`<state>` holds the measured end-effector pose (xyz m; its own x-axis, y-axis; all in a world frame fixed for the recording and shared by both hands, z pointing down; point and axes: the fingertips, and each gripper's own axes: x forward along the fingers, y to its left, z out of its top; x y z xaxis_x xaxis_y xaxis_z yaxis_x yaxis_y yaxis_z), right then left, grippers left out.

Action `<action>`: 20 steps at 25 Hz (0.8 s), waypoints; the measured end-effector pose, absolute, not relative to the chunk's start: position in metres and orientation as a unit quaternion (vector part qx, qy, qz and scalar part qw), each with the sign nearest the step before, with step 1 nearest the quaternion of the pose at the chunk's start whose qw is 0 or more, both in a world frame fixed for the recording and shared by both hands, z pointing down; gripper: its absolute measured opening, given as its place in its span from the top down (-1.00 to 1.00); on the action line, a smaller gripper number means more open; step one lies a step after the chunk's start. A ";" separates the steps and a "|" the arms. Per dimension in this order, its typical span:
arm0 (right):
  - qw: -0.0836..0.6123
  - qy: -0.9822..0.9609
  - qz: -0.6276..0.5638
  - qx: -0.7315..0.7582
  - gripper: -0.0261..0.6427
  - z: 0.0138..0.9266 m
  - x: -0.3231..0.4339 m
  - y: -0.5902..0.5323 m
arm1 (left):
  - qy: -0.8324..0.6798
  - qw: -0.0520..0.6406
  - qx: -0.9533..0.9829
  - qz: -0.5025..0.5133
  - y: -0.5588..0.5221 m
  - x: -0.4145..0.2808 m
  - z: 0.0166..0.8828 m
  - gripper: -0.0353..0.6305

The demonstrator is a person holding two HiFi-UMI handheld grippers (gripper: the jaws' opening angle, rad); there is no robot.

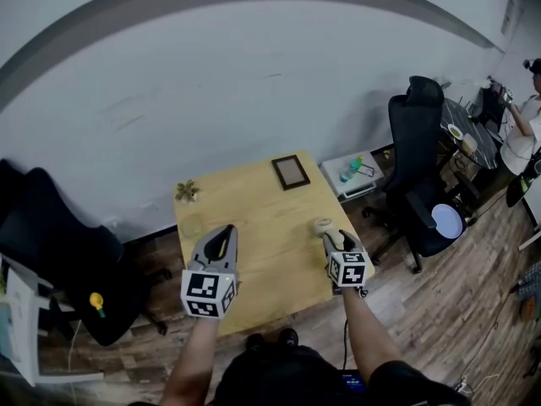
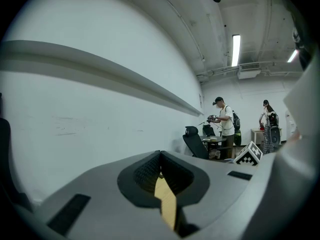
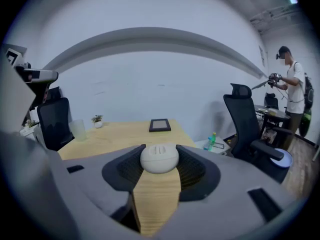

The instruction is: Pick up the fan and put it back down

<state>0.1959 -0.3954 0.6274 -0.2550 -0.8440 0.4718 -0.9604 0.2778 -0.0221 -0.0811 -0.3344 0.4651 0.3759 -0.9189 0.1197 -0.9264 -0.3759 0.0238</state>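
The fan (image 1: 322, 225) is a small cream rounded object near the right front of the wooden table (image 1: 254, 210). My right gripper (image 1: 331, 238) is shut on it. In the right gripper view the fan's round head (image 3: 159, 158) sits between the dark pads (image 3: 192, 171), low over the tabletop; whether it touches the wood I cannot tell. My left gripper (image 1: 227, 231) hovers over the table's front left, jaws together, holding nothing. In the left gripper view its jaws (image 2: 160, 156) meet at the tips, with only a sliver of table seen through them.
On the table are a dark picture frame (image 1: 290, 172) at the back, a small potted plant (image 1: 187, 191) and a clear cup (image 1: 193, 224) at the left. Black office chairs (image 1: 418, 142) (image 1: 59, 244) flank the table. A low white shelf (image 1: 351, 176) stands right. A person (image 1: 522, 125) stands far right.
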 end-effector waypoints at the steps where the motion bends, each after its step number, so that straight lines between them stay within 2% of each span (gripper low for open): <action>1: 0.194 -0.774 0.165 0.580 0.32 0.637 0.197 -0.393 | -0.557 0.044 0.828 0.044 -0.334 -0.081 0.466 0.82; 11: 0.221 -0.762 0.211 0.571 0.32 0.675 0.199 -0.377 | -0.556 0.045 0.828 0.050 -0.331 -0.079 0.469 0.82; 20: 0.285 -0.741 0.261 0.550 0.31 0.716 0.198 -0.362 | -0.557 0.047 0.828 0.051 -0.328 -0.079 0.469 0.82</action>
